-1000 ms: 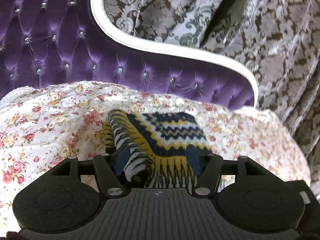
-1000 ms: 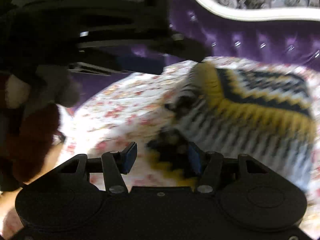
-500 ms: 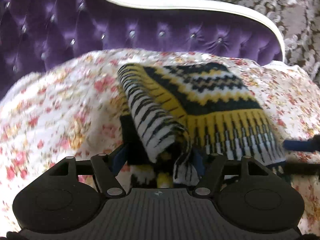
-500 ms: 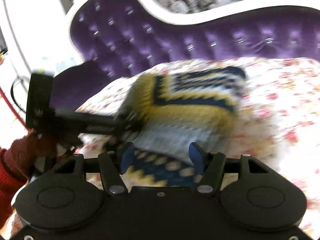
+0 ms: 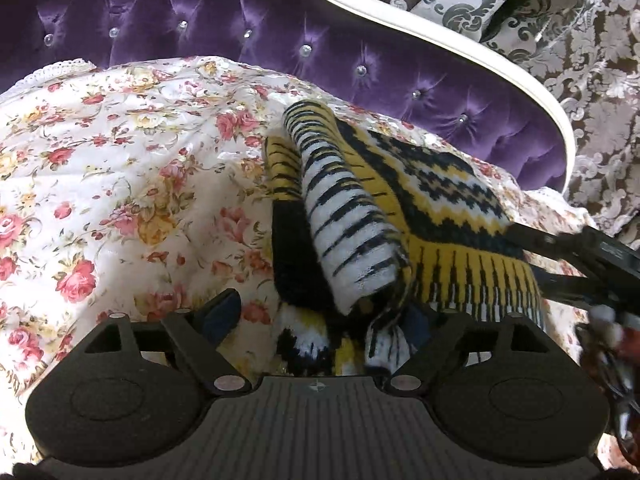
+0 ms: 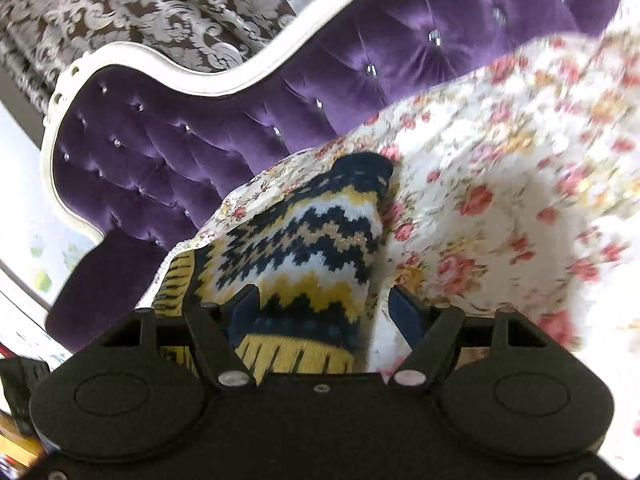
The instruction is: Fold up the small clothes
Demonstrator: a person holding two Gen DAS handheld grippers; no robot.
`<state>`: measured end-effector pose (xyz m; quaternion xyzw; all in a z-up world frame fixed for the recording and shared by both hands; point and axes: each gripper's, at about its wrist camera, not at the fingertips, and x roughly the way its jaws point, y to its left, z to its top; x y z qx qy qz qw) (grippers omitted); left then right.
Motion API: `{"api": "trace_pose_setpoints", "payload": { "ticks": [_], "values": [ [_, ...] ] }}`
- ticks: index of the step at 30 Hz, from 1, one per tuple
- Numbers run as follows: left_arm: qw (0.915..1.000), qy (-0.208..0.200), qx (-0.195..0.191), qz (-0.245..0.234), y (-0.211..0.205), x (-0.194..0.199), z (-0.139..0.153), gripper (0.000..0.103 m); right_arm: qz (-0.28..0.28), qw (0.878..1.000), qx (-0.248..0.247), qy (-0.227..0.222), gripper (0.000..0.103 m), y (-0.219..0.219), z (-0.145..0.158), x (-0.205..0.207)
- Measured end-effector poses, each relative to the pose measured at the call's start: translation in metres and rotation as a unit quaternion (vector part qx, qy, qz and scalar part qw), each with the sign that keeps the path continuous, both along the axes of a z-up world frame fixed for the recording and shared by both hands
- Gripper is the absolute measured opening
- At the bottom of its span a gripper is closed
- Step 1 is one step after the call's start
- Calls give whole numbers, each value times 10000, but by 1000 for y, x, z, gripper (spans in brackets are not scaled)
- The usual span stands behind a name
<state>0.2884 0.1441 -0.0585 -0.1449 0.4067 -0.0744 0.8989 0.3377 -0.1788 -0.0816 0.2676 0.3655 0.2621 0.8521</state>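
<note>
A small knitted garment (image 5: 400,216) in yellow, navy and white zigzag lies folded on a floral bedspread (image 5: 120,184). A striped roll of it lies along its left edge. My left gripper (image 5: 320,312) is open, its jaws wide apart around the garment's near corner. In the right wrist view the same garment (image 6: 312,248) lies between the open jaws of my right gripper (image 6: 324,312), its fringed hem close to the left finger. The right gripper's body also shows at the right edge of the left wrist view (image 5: 580,256).
A purple tufted headboard (image 5: 280,40) with a white trim (image 5: 460,44) curves behind the bed. Grey damask curtains (image 5: 560,20) hang beyond it. The bedspread (image 6: 500,200) spreads to the right of the garment in the right wrist view.
Both grippers have shifted around the garment. The left jaws have spread wider at its near corner. The right gripper has swung round to the garment's other side.
</note>
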Motion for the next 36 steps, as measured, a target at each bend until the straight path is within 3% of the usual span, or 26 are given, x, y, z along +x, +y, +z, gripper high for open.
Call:
{"api": "trace_pose_setpoints", "payload": {
  "ticks": [5, 13, 14, 15, 16, 17, 21, 26, 33, 36],
  "values": [
    [9992, 179, -345, -61, 2, 1, 2, 85, 129, 9992, 385, 17, 75, 6, -11, 5],
    [9947, 365, -897, -354, -9, 0, -3, 85, 238, 9982, 541, -52, 78, 7, -13, 4],
    [9937, 387, -966, -404, -10, 2, -4, 81, 257, 9983, 522, -32, 75, 8, -13, 4],
    [9921, 424, -1093, -452, -11, 5, -4, 74, 265, 9988, 417, 5, 60, 10, -11, 4],
    [9886, 526, -1318, -501, -11, 8, -6, 55, 261, 9992, 295, 13, 53, 11, -9, 3],
    [9846, 649, -1535, -526, -10, 10, -8, 43, 266, 9995, 192, -23, 50, 13, -6, 1],
    [9745, 815, -1984, -665, -12, 5, -6, 42, 286, 9995, 40, 105, 46, 12, 12, -11],
    [9632, 990, -2330, -897, -24, -28, 1, 42, 332, 9991, -38, 260, 46, -3, 31, -50],
    [9474, 1267, -2611, -1350, -49, -105, 10, 42, 561, 9976, -97, 393, 46, -33, 50, -144],
    [9352, 1463, -2881, -1446, -56, -143, 5, 43, 662, 9964, -14, 534, 46, -48, 51, -179]
  ]
}}
